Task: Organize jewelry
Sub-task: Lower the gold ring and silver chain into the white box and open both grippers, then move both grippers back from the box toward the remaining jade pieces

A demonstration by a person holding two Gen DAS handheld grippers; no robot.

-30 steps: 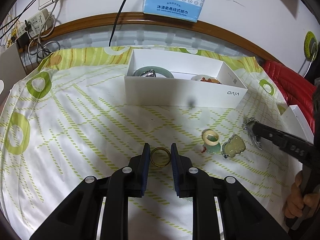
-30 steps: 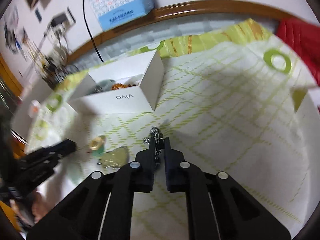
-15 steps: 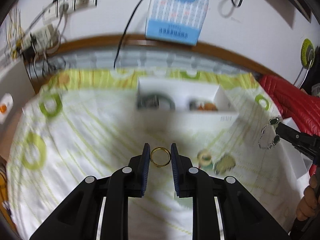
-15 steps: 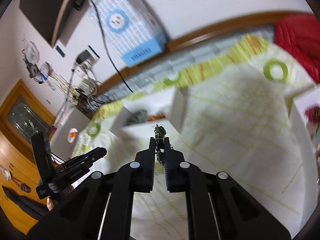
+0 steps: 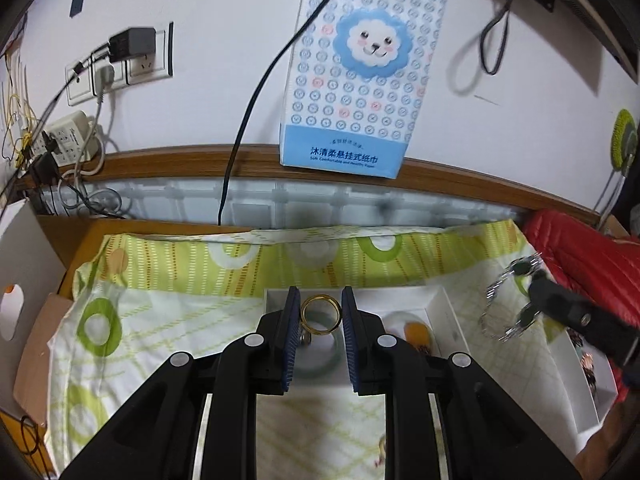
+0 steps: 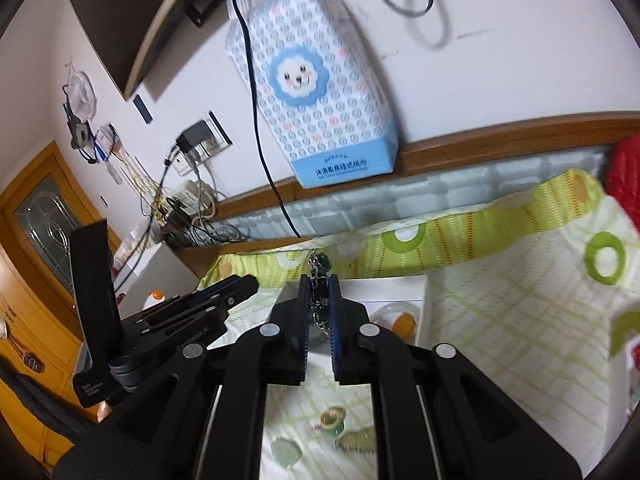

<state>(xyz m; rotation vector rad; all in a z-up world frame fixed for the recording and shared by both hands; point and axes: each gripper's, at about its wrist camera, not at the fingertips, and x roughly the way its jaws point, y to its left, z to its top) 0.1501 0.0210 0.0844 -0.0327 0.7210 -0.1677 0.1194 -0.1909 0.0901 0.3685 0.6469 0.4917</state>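
Left gripper (image 5: 320,316): one gold metal ring (image 5: 321,315) is clamped | right gripper (image 6: 319,294): one silver chain with green stones (image 6: 320,276) is pinched | one white cardboard box (image 5: 446,304) is seen below, rim uncovered.

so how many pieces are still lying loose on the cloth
3, all close together in front of the box: a ring pendant, a pale green carving and a pale stone. The claws may hide more.

Open air over the white box (image 5: 448,304); tissue pack (image 5: 360,68) beyond.

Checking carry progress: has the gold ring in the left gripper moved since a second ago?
Yes. The gold ring, clamped in the left gripper, rose off the cloth toward the white box.
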